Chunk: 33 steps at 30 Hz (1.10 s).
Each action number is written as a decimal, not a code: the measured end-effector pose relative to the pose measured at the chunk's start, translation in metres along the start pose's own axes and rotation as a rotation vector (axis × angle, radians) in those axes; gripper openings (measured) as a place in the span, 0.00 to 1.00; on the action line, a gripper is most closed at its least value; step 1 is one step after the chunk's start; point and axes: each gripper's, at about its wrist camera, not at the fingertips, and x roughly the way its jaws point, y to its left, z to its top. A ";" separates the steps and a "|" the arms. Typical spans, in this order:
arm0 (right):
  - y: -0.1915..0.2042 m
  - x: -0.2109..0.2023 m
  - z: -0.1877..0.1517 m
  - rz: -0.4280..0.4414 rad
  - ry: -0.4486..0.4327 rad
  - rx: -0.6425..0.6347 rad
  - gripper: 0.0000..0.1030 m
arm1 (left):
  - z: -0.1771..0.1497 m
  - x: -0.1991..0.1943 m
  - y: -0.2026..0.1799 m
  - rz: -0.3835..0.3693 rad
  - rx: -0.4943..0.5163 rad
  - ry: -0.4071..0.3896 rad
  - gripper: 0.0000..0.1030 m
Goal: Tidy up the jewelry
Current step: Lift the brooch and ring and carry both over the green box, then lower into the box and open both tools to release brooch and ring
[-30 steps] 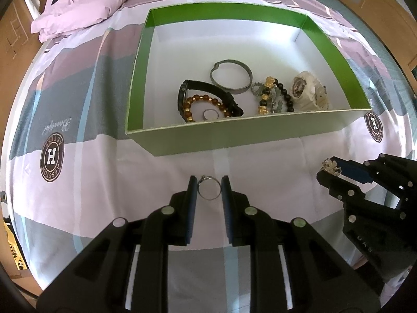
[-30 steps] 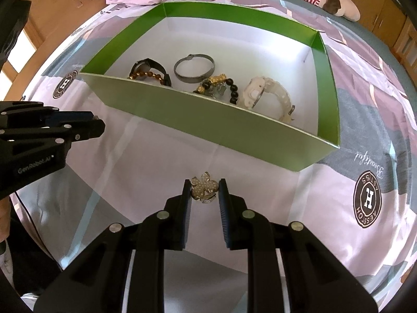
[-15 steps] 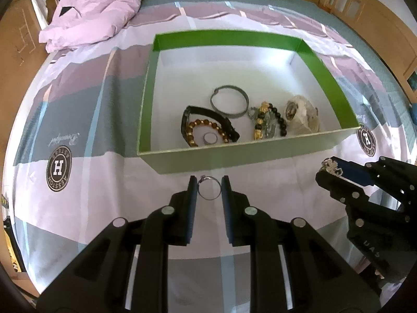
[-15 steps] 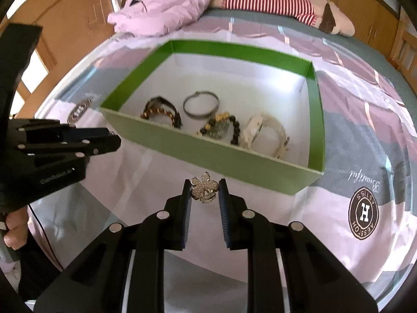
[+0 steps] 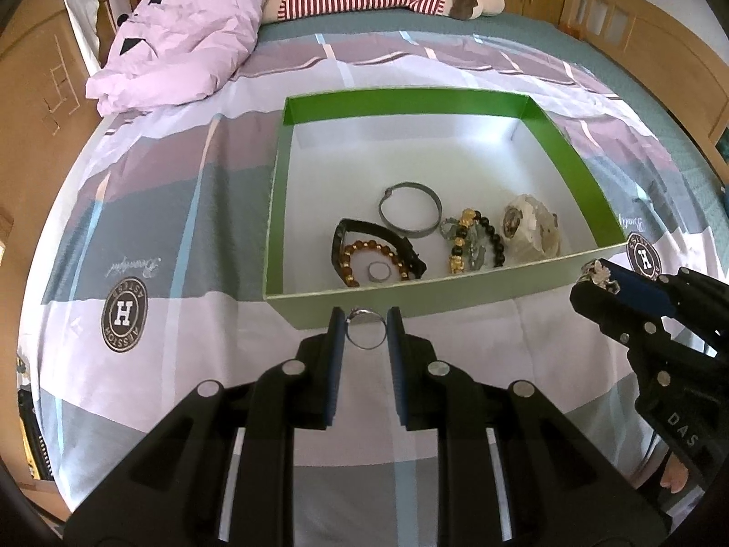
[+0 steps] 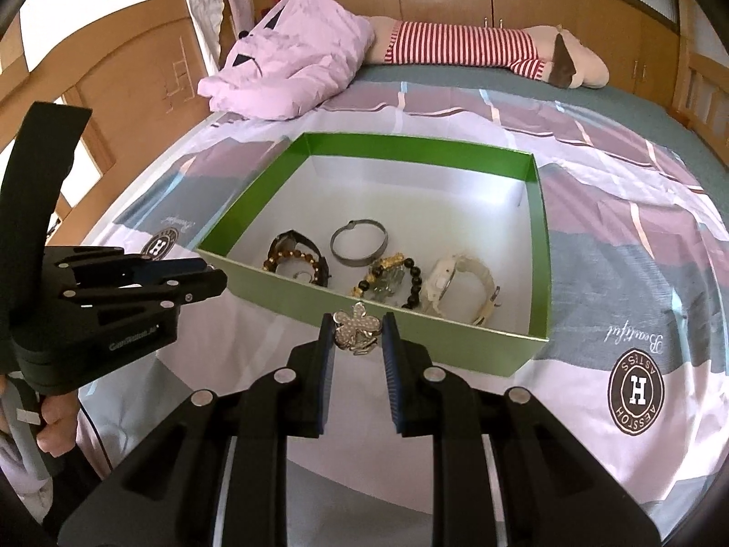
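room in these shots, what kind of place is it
Most likely a bedroom at home: the green box sits on a made bed with a wooden bed frame, a rumpled pink quilt and a striped plush toy.

Both grippers (image 5: pixel 364 332) (image 6: pixel 357 335) are black plastic with silver screws, blue-lined jaws and small white lettering.
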 end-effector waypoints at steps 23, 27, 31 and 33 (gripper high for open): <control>-0.029 0.002 0.018 -0.063 -0.149 0.148 0.20 | 0.037 -0.003 0.009 0.013 -0.054 -0.104 0.18; -0.037 0.014 0.021 -0.061 -0.155 0.195 0.20 | 0.042 0.007 0.006 0.018 -0.056 -0.115 0.18; -0.041 0.031 0.025 -0.090 -0.138 0.210 0.20 | 0.045 0.025 0.004 0.026 -0.061 -0.088 0.18; -0.042 0.037 0.027 -0.097 -0.135 0.207 0.20 | 0.046 0.031 0.004 0.028 -0.063 -0.079 0.18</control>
